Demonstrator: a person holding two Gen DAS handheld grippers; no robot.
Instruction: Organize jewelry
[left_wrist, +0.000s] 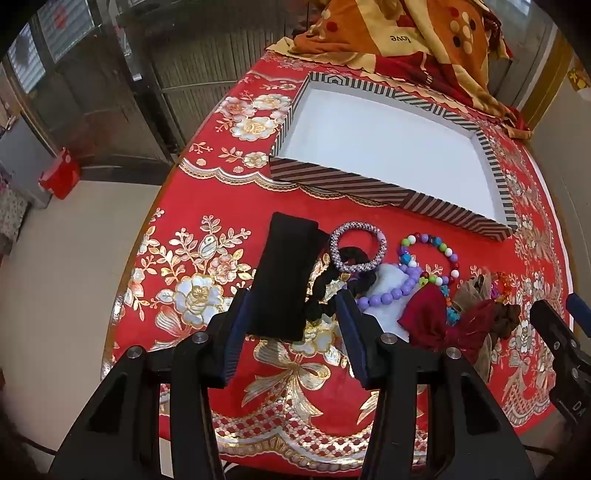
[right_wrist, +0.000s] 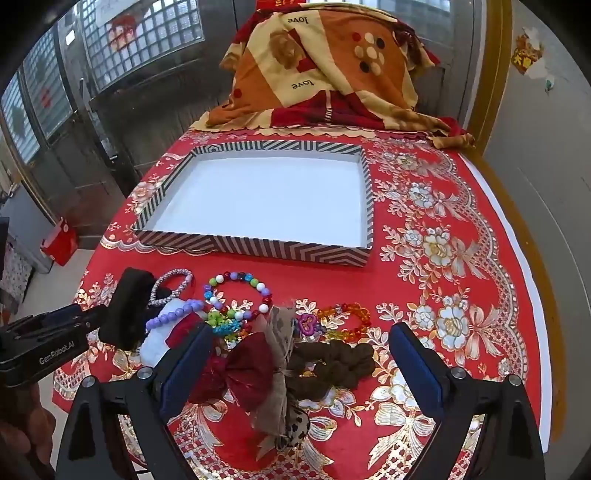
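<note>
The right tool (right_wrist: 299, 365) hangs with its jaws spread wide and nothing between the pads, over a dark red bow (right_wrist: 243, 373), a tan patterned ribbon bow (right_wrist: 280, 354) and a brown scrunchie (right_wrist: 332, 363) lying on the table (right_wrist: 461, 258), which wears a red cloth with gold flowers. Just beyond these lie an orange and red clear-bead bracelet (right_wrist: 347, 321) with a purple charm beside it, and a bracelet of mixed coloured beads (right_wrist: 236, 295).

The left tool (left_wrist: 291, 314) is part open; a black padded headband (left_wrist: 284, 273) rests against its left pad, while the right pad stands clear of it, so I cannot tell whether the band is truly gripped. Beside the band lie a black scrunchie (left_wrist: 332, 288), a silver-pink beaded bangle (left_wrist: 357, 246) and a lilac bead bracelet (left_wrist: 391, 291) on a white cloth (left_wrist: 388, 314).

Farther back sits an open striped box (right_wrist: 177, 181) with a bare white floor, well apart from the jewelry. Behind it, at the table's far edge, is a heaped orange and cream blanket (right_wrist: 325, 74)
</note>
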